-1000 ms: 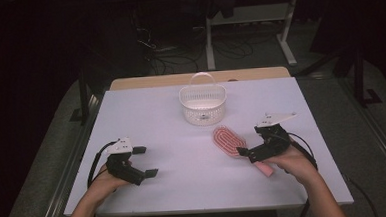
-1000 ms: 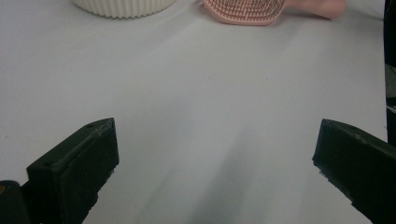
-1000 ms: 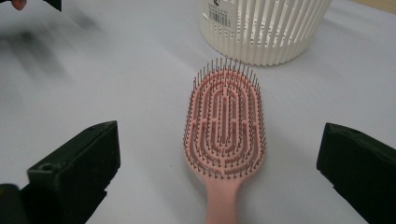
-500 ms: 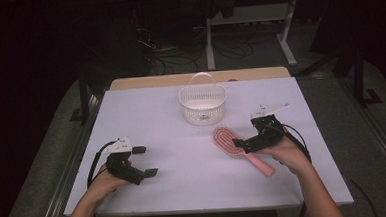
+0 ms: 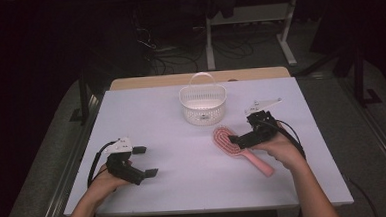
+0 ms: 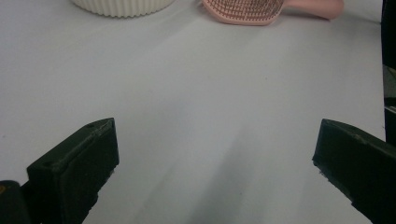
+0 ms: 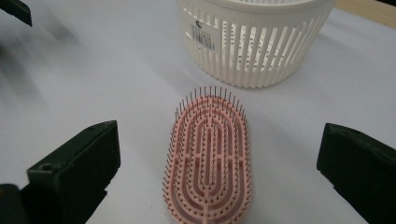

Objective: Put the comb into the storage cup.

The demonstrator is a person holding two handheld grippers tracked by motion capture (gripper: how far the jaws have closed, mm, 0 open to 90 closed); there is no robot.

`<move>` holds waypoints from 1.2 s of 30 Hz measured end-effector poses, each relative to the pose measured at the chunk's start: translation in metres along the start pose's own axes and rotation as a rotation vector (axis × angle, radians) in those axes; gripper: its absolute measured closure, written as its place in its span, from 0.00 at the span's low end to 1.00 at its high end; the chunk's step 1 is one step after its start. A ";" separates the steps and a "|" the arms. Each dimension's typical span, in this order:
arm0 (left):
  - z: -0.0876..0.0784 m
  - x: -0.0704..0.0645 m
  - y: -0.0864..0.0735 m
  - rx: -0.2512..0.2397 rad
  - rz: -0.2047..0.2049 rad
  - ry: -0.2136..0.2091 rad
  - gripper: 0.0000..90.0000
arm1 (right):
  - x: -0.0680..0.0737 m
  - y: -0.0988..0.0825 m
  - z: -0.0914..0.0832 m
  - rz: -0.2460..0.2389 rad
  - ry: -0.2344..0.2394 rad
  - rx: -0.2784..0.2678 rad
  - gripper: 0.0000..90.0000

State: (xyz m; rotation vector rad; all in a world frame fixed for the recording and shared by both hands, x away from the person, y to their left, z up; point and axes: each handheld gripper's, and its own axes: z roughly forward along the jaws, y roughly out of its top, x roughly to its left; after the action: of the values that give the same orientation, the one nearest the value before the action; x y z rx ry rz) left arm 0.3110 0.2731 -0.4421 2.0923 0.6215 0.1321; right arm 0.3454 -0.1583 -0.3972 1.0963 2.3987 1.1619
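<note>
Forward over the pink oval bristled plastic hairbrush (image 7: pixel 208 161) came the right gripper (image 5: pixel 238 139), jaws spread (left gripper (image 5: pixel 144 161) likewise).

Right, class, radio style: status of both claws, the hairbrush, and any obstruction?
Right claw open, straddling pink hairbrush, bristles up. Left claw open, idle above table. White basket just beyond brush; nothing between.

Table (image 5: pixel 146 116) left half is bare, free passage. On the right, hairbrush (image 5: pixel 233 142) lies flat just in front of the basket (image 5: pixel 203 104), narrow gap between them. Right gripper (image 5: pixel 238 139) fingers straddle the brush head, wide apart.
</note>
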 end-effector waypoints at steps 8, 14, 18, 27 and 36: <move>0.000 0.000 0.000 -0.003 0.001 0.000 0.00 | 0.002 -0.003 0.001 -0.007 0.001 0.074 0.00; 0.000 -0.001 0.000 -0.005 0.003 0.003 0.00 | 0.004 -0.006 0.003 -0.009 -0.001 0.121 0.00; 0.000 0.000 0.000 -0.005 0.000 0.003 0.00 | 0.004 -0.008 0.003 -0.024 -0.012 0.138 0.00; 0.001 -0.001 0.000 -0.001 0.003 -0.002 0.00 | 0.007 -0.013 0.004 -0.036 -0.016 0.202 0.00; 0.001 -0.001 0.000 -0.001 0.006 -0.003 0.00 | 0.006 -0.018 0.006 -0.032 -0.012 0.251 0.00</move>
State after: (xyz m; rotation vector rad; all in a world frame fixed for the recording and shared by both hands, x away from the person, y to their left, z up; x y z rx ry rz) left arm 0.3108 0.2721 -0.4430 2.0931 0.6137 0.1327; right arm 0.3348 -0.1576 -0.4141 1.1264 2.5947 0.8584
